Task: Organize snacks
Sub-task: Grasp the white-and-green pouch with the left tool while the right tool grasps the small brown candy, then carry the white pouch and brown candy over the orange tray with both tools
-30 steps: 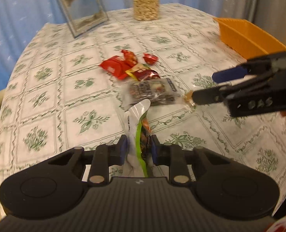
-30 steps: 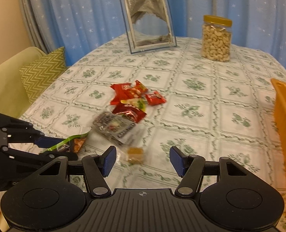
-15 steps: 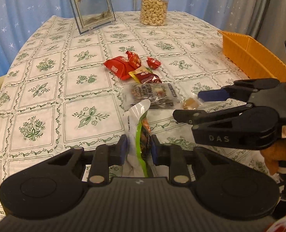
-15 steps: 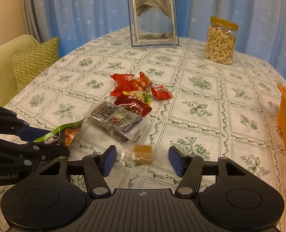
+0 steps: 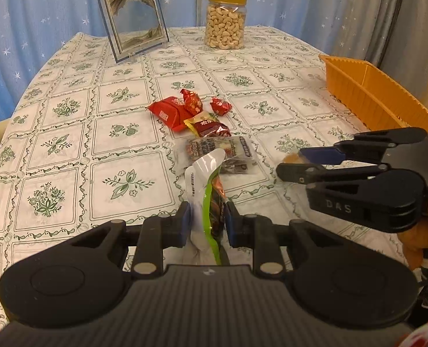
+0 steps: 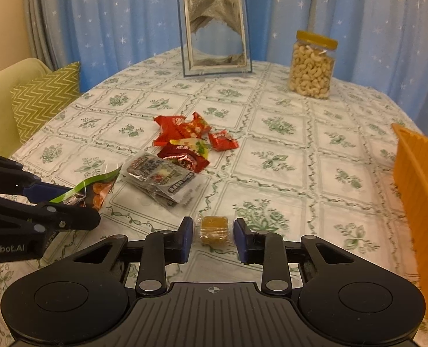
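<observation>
My left gripper (image 5: 206, 224) is shut on a green and white snack packet (image 5: 206, 190) and holds it above the table; it also shows in the right wrist view (image 6: 95, 190). My right gripper (image 6: 213, 235) is open, with a small amber wrapped candy (image 6: 214, 228) lying on the cloth between its fingers, which have closed in but do not touch it. A clear packet of dark snacks (image 6: 162, 176) and several red wrapped snacks (image 6: 185, 133) lie in a heap mid-table. An orange bin (image 5: 378, 98) stands at the right.
A jar of cashews (image 6: 312, 65) and a standing picture frame (image 6: 215, 33) are at the far side of the table. A green zigzag cushion (image 6: 46, 95) lies on a sofa beyond the left edge. Blue curtains hang behind.
My right gripper has moved forward and down around the amber candy and its fingers have narrowed. My left gripper has lifted and tilted up with the green packet still held.
</observation>
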### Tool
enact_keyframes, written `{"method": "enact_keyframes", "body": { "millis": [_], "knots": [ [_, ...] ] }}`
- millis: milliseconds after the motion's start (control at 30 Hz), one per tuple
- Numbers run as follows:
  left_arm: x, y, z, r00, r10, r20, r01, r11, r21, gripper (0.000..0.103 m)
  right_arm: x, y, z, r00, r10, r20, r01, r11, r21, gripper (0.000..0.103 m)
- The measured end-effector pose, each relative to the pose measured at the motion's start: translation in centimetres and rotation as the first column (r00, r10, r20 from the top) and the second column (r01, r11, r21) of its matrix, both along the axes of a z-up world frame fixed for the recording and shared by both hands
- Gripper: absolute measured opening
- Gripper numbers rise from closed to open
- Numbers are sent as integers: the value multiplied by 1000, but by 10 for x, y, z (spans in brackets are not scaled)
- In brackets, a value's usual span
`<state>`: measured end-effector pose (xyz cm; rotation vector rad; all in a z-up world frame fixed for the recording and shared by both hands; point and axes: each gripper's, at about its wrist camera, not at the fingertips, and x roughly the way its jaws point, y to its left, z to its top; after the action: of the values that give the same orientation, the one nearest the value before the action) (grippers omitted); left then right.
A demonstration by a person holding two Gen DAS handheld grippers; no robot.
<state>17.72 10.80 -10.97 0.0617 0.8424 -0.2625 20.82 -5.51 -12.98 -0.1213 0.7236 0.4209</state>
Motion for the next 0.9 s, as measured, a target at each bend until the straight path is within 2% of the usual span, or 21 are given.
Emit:
{"method": "enact_keyframes", "body": {
  "millis": [167, 533, 900],
  "knots": [
    [-6, -11, 6, 1000, -4, 14, 4, 1000, 4, 23, -10, -13, 14, 999, -37, 32, 37, 999, 5, 31],
    [-30, -51, 26, 999, 17, 34, -16, 1000, -8, 23, -46, -63, 41, 987, -159, 33, 158, 987, 38, 31],
    [-55, -99, 51, 999, 10, 43, -7, 997, -74, 23, -84, -114, 66, 963, -269, 29, 267, 962, 60, 31]
  ]
}}
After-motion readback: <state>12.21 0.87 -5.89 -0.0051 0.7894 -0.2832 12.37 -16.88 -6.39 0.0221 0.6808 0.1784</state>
